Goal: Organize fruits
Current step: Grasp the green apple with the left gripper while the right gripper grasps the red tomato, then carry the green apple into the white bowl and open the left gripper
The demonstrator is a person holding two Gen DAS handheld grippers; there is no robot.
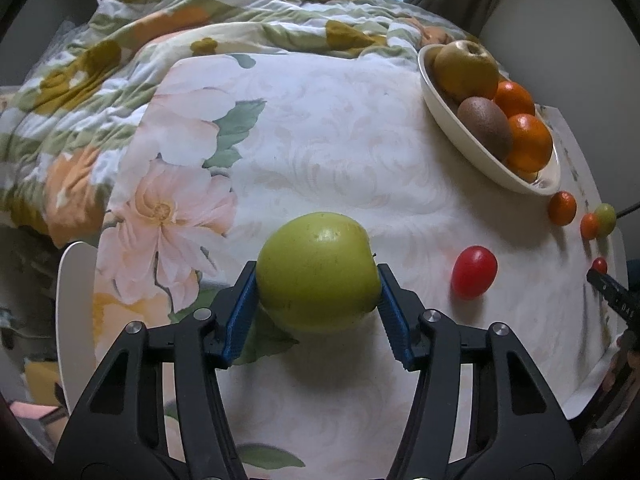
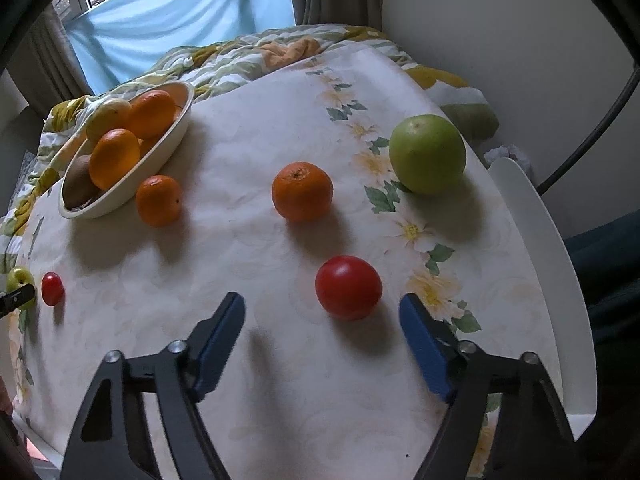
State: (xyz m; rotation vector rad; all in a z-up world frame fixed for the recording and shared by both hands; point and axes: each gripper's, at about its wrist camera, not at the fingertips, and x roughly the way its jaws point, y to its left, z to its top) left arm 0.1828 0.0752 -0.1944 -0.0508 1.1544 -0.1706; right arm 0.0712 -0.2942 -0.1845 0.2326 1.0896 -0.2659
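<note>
The green apple (image 1: 318,272) lies on the desk (image 1: 340,140) between the blue pads of the left tongs (image 1: 318,300), which grip it on both sides. To its right lies a red tomato (image 1: 474,278), apart from it. Farther right, near the desk's edge, a small mandarin (image 1: 562,208), a second small orange fruit (image 1: 589,226), a small green fruit (image 1: 605,219) and a small red fruit (image 1: 599,266) sit in a loose cluster. At the far right an oval cream bowl (image 1: 452,124) holds a yellow-brown apple (image 1: 466,70), a kiwi (image 1: 484,128) and two oranges (image 1: 528,142). A floral cloth (image 1: 176,200) covers the desk, and a crumpled floral quilt (image 1: 100,64) lies beyond its far edge.

In the right wrist view, the right tongs (image 2: 322,316) stand open above the cloth, their pads touching nothing. A red tomato (image 2: 348,288) lies just beyond the fingertips, between their lines. Beyond it sits a mandarin (image 2: 302,191), and to the far right a large green apple (image 2: 427,154). Another mandarin (image 2: 159,200) rests just beside the bowl (image 2: 176,136) at the far left. A cherry tomato (image 2: 52,289) lies near the left edge.
</note>
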